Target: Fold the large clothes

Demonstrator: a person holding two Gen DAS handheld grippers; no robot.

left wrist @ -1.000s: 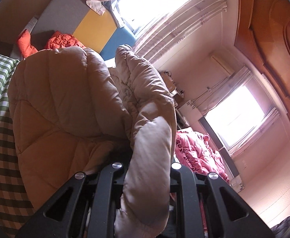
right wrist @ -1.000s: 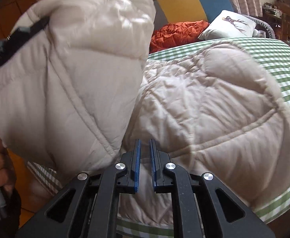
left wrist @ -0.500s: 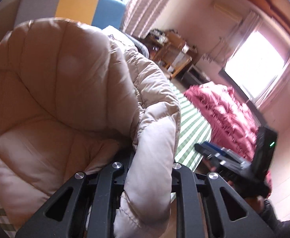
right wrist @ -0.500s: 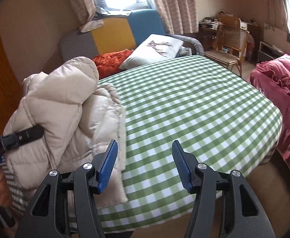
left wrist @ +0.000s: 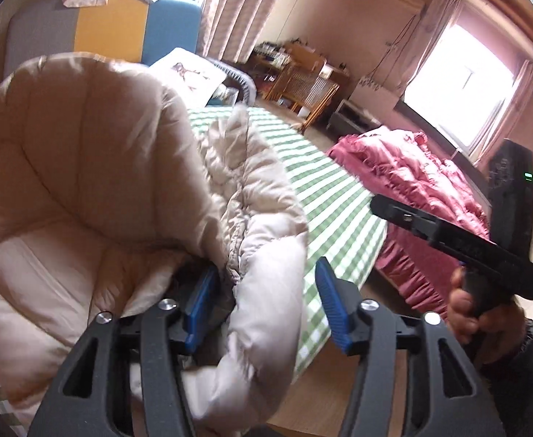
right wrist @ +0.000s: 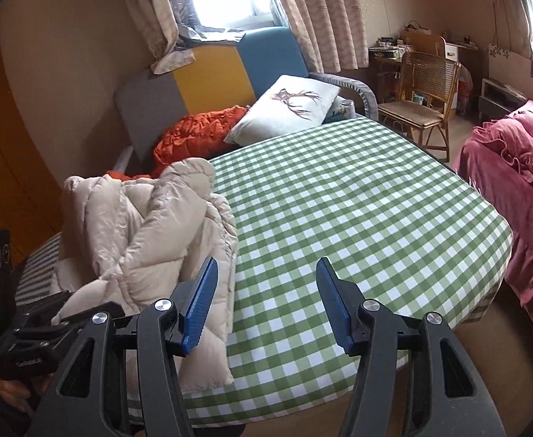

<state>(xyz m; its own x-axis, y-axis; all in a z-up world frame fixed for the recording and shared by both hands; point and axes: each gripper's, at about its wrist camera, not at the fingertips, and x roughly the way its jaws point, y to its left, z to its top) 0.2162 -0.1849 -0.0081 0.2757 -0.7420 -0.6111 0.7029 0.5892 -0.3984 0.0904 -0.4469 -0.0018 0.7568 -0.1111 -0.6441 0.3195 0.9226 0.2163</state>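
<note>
A beige quilted puffer jacket lies bunched in a pile at the left edge of the table with the green checked cloth. In the left wrist view the jacket fills the left half, and a puffy fold of it lies loose between my open blue pads. My left gripper is open, its jaws wide apart around that fold. My right gripper is open and empty, above the table's front edge just right of the jacket. The right gripper's body shows in the left wrist view.
A sofa with grey, yellow and blue panels stands behind the table, with an orange garment and a white deer pillow. A rattan chair is at the back right. A bed with a pink cover is to the right.
My left gripper has opened and let go of the jacket fold. My right gripper opened earlier, drew back from the jacket, and now stays wide open over the table.
</note>
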